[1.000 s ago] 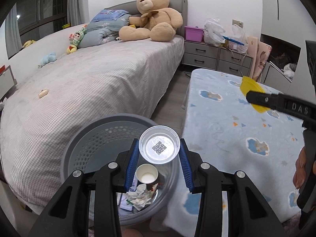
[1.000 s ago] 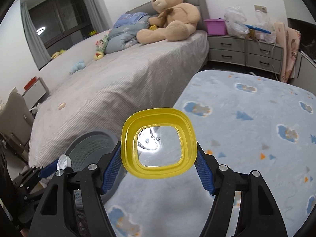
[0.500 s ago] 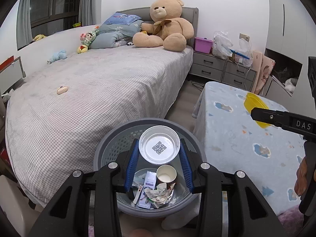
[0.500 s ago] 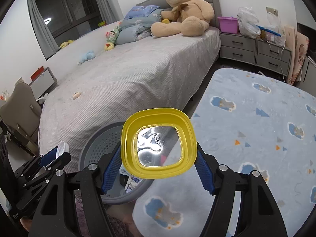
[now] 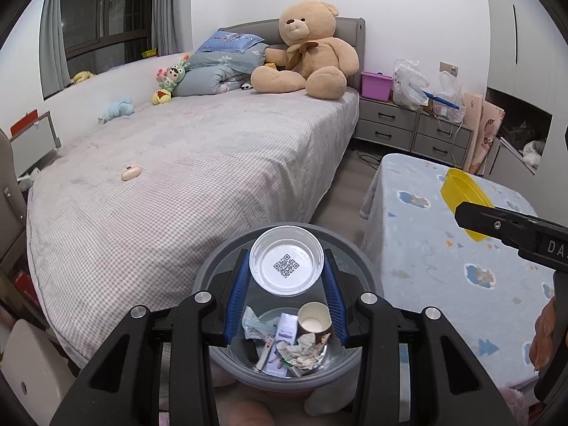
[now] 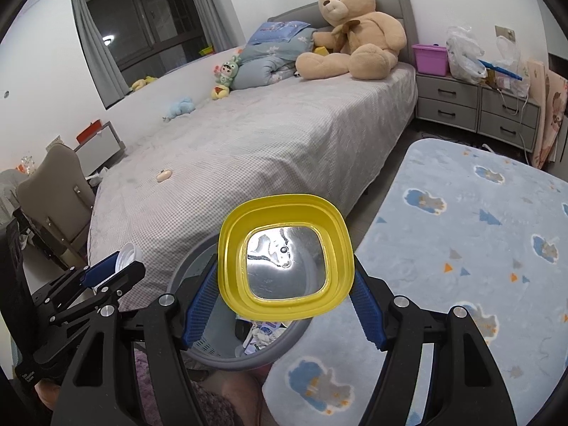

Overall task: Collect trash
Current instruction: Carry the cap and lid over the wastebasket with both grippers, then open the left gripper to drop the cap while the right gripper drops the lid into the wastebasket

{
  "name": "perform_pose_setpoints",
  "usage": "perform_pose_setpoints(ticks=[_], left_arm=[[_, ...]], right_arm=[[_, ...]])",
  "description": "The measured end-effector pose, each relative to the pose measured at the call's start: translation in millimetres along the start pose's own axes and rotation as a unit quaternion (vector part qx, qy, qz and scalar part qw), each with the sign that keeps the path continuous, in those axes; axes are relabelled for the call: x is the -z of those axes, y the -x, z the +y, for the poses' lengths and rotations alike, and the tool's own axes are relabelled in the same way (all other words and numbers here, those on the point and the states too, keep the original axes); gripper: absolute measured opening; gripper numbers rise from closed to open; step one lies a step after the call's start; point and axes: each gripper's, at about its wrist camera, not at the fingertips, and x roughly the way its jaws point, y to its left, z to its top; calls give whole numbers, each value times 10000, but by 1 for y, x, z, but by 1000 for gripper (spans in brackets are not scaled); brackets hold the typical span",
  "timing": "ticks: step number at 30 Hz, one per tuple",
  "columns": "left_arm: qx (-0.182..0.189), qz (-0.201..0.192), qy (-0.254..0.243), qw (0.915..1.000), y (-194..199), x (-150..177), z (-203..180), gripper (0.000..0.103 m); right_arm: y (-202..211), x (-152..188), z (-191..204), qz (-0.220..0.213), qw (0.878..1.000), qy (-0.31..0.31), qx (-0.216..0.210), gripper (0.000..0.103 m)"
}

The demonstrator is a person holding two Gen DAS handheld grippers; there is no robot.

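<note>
while the left hand-held gripper (image 5: 287,300) clamps a round white lid (image 5: 287,265) over the grey basket (image 5: 369,277) of trash, the right hand-held gripper (image 6: 284,305) pinches a yellow square container (image 6: 285,262) between its blue pads, above the basket's rim beside the blue blanket (image 6: 461,248).

The right gripper (image 6: 285,296) clamps a yellow square container (image 6: 285,257) between its blue pads, its foil bottom facing the camera. Below it sits a grey basket (image 6: 213,349) holding scraps of trash. At lower left, the left gripper (image 6: 113,269) holds a white cup (image 6: 127,254).
</note>
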Motion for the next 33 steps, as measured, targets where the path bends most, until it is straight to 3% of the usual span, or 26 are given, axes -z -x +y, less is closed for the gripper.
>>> perform_pose_setpoints(ticks=[9, 23, 33], left_arm=[[-123, 151, 51, 9998, -42, 5, 23, 39], [117, 473, -94, 9988, -111, 13, 49, 39], [198, 554, -32, 9983, -119, 26, 52, 39]], right_arm=[[-45, 14, 12, 147, 9997, -55, -205, 67], [-104, 24, 35, 599, 9982, -13, -50, 67], [-120, 39, 44, 895, 9959, 91, -20, 68]])
